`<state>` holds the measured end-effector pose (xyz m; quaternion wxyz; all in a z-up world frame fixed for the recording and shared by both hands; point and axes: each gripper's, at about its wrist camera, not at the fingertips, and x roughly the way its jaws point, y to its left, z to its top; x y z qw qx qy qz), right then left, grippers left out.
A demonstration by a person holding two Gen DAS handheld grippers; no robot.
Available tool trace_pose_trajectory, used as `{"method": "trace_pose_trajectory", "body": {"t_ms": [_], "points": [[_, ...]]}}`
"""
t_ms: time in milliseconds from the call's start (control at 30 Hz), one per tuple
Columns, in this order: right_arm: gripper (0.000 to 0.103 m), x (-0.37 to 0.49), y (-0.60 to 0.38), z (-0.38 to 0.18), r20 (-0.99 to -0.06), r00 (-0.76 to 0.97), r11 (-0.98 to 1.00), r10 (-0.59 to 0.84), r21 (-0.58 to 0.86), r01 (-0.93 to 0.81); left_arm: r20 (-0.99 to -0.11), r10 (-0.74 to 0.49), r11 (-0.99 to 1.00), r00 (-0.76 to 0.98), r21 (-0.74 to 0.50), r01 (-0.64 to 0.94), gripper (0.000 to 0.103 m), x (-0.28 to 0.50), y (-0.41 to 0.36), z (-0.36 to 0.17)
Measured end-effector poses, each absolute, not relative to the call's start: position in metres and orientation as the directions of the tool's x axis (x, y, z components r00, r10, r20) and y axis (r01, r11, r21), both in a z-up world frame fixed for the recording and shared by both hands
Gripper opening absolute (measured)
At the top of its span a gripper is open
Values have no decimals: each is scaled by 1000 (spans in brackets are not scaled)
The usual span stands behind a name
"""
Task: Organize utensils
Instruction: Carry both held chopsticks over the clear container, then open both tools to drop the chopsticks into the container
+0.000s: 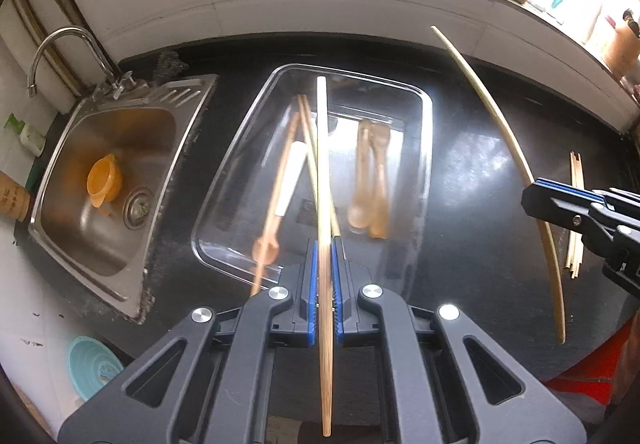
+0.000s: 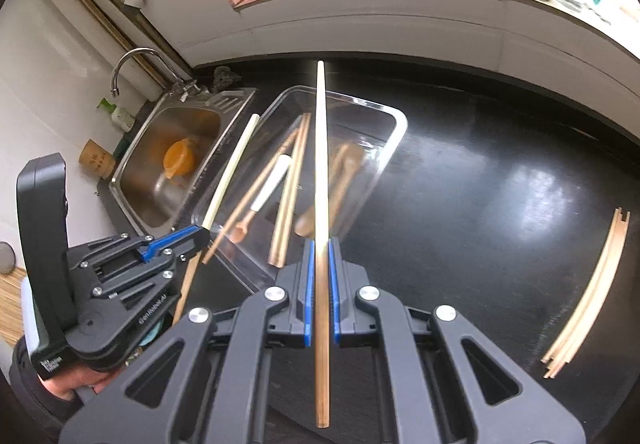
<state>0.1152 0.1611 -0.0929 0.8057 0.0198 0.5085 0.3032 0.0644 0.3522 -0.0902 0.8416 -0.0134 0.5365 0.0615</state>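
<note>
**Paired chopsticks carried toward the clear tray**

Each handheld gripper is closed down hard on a single bamboo chopstick. The left gripper (image 1: 324,276) pinches the left chopstick (image 1: 322,180) near mid-length, its pale tip projecting forward over the clear plastic tray (image 1: 426,148). The right gripper (image 2: 320,276) clamps the right chopstick (image 2: 320,164) in the same way – blue pads against the shaft, no gap showing.

The tray sits on the black countertop (image 2: 480,164) just beside the steel sink (image 1: 72,244). It already holds a chopstick pair (image 2: 294,180), a white-handled spoon (image 2: 270,188) and wooden spoons (image 1: 370,180). A loose bundle of chopsticks (image 2: 584,296) lies on the counter well to the right, not yet sorted.

The step in hand appears to be delivery of both sticks into the tray. To do it well:

- turn each stick parallel to the pair already inside, so that like lies with like;
- lower the forward tip past the tray rim first – a stick catching the wall could lever out of the pads;
- keep the two sticks apart in the air, since their tips converge over the tray;
- release only when the shaft rests on the tray floor, clear of the spoons.
</note>
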Motion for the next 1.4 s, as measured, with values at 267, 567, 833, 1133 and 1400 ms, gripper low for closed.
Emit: {"method": "trace_pose_trajectory", "body": {"t_ms": [267,567,833,1133,1400], "points": [[8,128,192,-97,-815,276,817,509,358,-452,-901,98,992,423,54,-116,6,79,377,-88],[8,161,218,-120,-828,202,828,523,437,-352,-911,98,994,400,66,-92,6,110,399,-113],[8,184,237,-147,-843,122,835,523,479,-272,-928,93,995,361,73,-68,6,130,410,-140],[8,206,244,-167,-849,81,843,522,499,-202,-945,66,997,320,52,-53,6,145,414,-163],[71,223,208,-148,-823,166,839,543,526,-139,-922,107,991,372,71,-109,96,134,428,-150]]}}
